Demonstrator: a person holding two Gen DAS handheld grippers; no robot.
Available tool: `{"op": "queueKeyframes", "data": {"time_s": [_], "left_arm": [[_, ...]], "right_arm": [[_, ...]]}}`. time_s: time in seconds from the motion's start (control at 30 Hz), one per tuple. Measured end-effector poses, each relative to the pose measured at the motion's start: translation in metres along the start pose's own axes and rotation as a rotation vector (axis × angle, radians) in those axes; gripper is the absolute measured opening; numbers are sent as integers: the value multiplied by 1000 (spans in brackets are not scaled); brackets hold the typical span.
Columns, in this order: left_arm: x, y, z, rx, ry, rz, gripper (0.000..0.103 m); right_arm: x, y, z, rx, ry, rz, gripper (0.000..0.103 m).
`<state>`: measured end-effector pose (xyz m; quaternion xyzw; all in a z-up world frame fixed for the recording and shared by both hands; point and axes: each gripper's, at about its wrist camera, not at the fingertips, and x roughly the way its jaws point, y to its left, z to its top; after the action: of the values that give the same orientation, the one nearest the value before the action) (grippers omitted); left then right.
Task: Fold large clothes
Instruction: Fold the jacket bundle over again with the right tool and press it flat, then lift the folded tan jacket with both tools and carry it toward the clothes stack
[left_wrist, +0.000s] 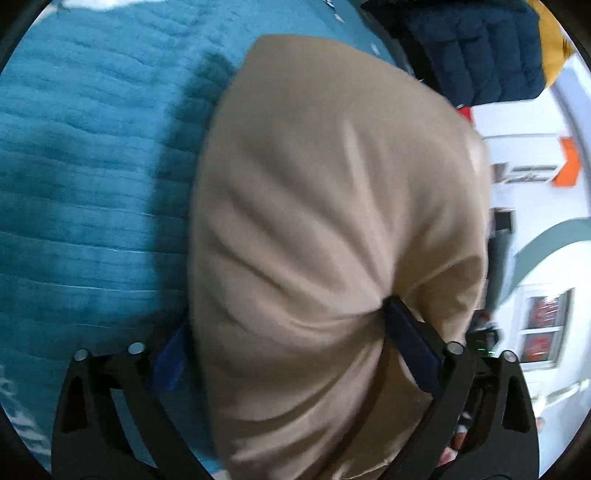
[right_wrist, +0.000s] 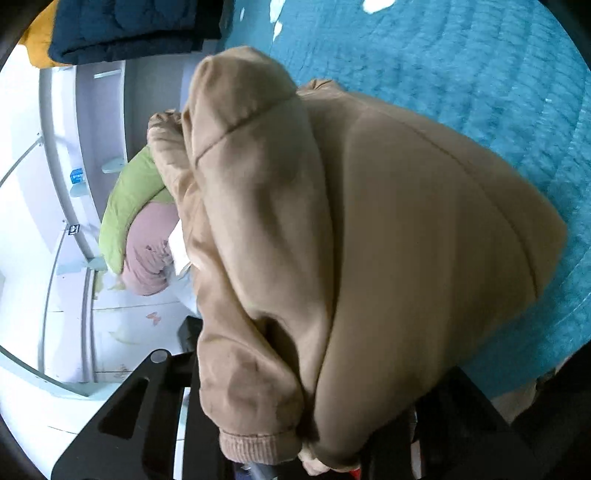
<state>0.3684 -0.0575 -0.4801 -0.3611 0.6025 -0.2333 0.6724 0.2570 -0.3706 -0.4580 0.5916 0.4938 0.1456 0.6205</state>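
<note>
A tan sweatshirt (left_wrist: 332, 221) hangs above a teal bedspread (left_wrist: 92, 166), held up by both grippers. My left gripper (left_wrist: 284, 343) is shut on a bunched edge of it; cloth puckers at the right finger (left_wrist: 406, 332) and covers most of the left one. In the right wrist view the sweatshirt (right_wrist: 388, 240) drapes over my right gripper (right_wrist: 306, 454), which is shut on cloth near a ribbed cuff (right_wrist: 255, 446). The fingertips are hidden by fabric. A sleeve (right_wrist: 240, 129) folds down at the left.
The teal bedspread (right_wrist: 461, 74) fills the far side. A dark blue quilted item (left_wrist: 472, 48) and a yellow one (left_wrist: 554, 40) lie at the bed's edge. Green and pink clothes (right_wrist: 140, 229) sit by white furniture (right_wrist: 55, 184).
</note>
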Motion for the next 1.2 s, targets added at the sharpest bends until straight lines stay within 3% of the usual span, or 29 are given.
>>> {"op": "queueKeyframes", "data": {"time_s": [0.1,0.2,0.3,0.5,0.7,0.83,1.03,1.2], "left_arm": [[-9,-11,3,-8,-10,14,68],[-33,-24,12,-48,-8,-13,59],[-57,-55,22,-53,-13,-14,58],[-98,-161,45,53,-10,-41,58],[-103,-313,45,231,-62,-68,58],[-75,-413,28,332,-94,-114,58],[-3,-544,-17,415,-125,-180,58],[63,-630,-45,485,-157,-198,58]], "right_arm": [[13,23,4,-8,29,-68,27],[13,72,5,-54,60,-101,26],[-3,121,4,-125,68,-125,25],[-62,203,11,-251,24,-109,25],[-189,264,16,-381,-97,-53,24],[-294,288,36,-485,-186,-36,24],[-455,282,91,-606,-309,-26,24],[-530,257,151,-671,-371,2,25]]}}
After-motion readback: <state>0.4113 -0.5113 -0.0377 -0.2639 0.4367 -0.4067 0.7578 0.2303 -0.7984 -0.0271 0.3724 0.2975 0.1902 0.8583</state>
